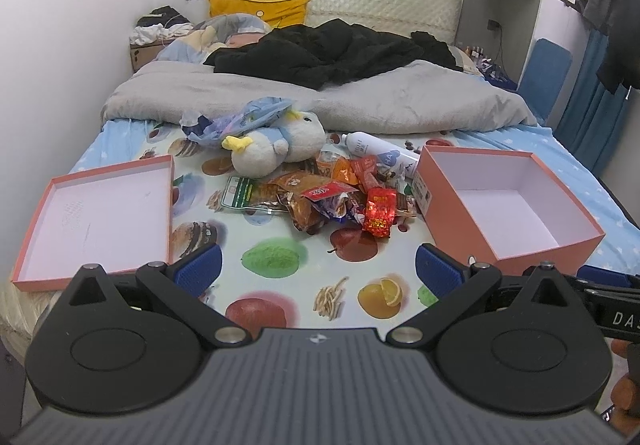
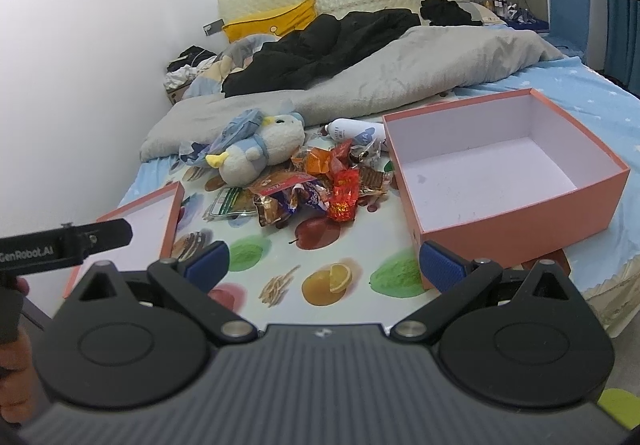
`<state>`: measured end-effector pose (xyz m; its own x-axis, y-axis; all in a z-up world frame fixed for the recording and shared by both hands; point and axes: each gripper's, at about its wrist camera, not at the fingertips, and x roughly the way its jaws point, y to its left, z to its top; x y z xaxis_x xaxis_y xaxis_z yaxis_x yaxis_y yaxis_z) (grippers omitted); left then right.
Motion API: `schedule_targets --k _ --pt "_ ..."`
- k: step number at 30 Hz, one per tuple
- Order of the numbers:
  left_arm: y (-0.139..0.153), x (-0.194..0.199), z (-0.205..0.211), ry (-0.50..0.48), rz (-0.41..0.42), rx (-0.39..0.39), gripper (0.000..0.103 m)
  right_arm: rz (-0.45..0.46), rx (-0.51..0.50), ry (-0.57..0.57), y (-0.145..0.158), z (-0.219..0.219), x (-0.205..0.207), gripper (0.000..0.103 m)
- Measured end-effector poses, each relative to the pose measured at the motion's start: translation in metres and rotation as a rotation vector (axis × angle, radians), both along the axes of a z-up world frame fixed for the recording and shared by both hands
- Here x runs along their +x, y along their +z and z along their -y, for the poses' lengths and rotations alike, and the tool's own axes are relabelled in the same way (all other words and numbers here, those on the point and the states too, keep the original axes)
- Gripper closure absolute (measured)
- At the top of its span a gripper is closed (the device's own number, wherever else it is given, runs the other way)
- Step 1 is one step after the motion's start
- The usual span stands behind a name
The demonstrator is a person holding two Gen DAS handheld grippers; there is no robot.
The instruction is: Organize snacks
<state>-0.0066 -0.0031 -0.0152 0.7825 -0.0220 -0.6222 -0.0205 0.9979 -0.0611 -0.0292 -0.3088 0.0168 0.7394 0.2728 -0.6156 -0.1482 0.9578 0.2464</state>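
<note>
A heap of snack packets [image 1: 340,197] [image 2: 316,185] in red, orange and brown wrappers lies mid-bed on a fruit-print cloth. An empty pink box [image 1: 508,201] [image 2: 500,165] stands to its right, and the box's shallow pink lid [image 1: 100,213] [image 2: 160,213] lies to its left. My left gripper [image 1: 318,265] is open above the cloth's near part, well short of the heap, holding nothing. My right gripper [image 2: 324,265] is also open and empty, its right fingertip close to the box's near corner.
A plush bird [image 1: 276,145] [image 2: 256,153] and a crumpled blue bag [image 1: 240,117] lie just behind the heap, beside a white bottle [image 1: 380,153] [image 2: 356,133]. A grey duvet [image 1: 320,97] and black clothing [image 1: 332,49] fill the bed's far half. The other gripper's handle [image 2: 64,241] shows at left.
</note>
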Motion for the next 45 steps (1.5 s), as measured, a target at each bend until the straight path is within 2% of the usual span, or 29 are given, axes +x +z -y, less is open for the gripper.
schedule_targets --k 6,15,19,29,31,33,34,39,45 --pt "-0.006 0.003 0.001 -0.006 -0.016 -0.007 0.000 0.011 -0.006 -0.009 -0.003 0.001 -0.004 0.000" --pt "-0.017 0.016 -0.001 -0.006 -0.065 -0.012 0.000 -0.017 0.028 0.001 -0.015 -0.003 0.001 0.000" --pt "-0.021 0.028 -0.001 -0.009 -0.079 -0.022 0.000 -0.018 0.027 -0.026 -0.018 0.000 0.007 0.000" --pt "-0.032 0.057 0.000 -0.010 -0.117 -0.032 0.000 -0.058 0.031 -0.007 -0.030 -0.003 0.024 0.002" --pt "-0.034 0.063 -0.002 -0.007 -0.125 -0.038 0.000 -0.060 0.017 -0.006 -0.032 -0.005 0.028 0.006" --pt "-0.037 0.068 -0.004 -0.008 -0.132 -0.042 0.000 -0.070 0.012 0.004 -0.033 -0.006 0.032 0.018" --pt "-0.039 0.071 -0.005 -0.010 -0.137 -0.043 0.000 -0.074 0.010 0.010 -0.035 -0.007 0.034 0.020" --pt "-0.053 0.084 -0.011 -0.025 -0.178 -0.056 0.000 -0.080 -0.020 -0.005 -0.044 -0.016 0.043 0.020" --pt "-0.066 0.109 -0.020 -0.028 -0.202 -0.084 0.000 -0.043 0.019 0.072 -0.043 -0.027 0.053 0.020"
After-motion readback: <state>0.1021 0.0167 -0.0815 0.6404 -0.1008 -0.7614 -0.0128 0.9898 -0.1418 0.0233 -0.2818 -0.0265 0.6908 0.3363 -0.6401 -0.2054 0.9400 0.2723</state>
